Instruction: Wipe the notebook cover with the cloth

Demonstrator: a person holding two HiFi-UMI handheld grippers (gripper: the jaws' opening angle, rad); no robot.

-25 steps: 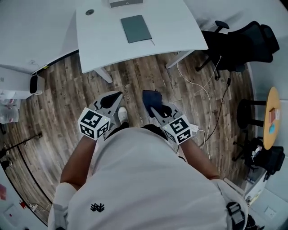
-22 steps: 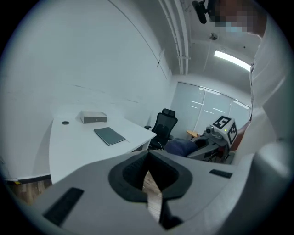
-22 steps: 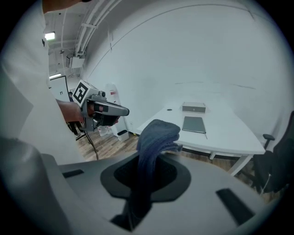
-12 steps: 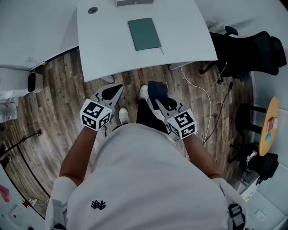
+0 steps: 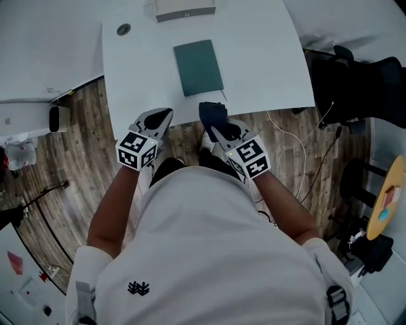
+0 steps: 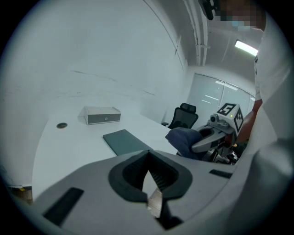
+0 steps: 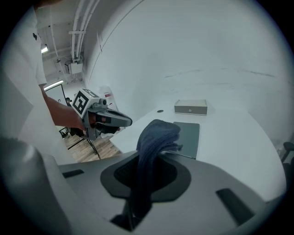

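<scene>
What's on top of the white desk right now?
A closed green notebook lies flat, a grey box behind it, and a round port sits at the far left. What the notebook covers cannot be seen.

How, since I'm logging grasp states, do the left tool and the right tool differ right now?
The right tool is clamped on the dark blue cloth, while the left tool has its jaws together on nothing. In the head view the right tool sits just in front of the notebook, and the left tool sits off to the notebook's left. Both point toward the white table at its near edge, and each carries a marker cube.
</scene>
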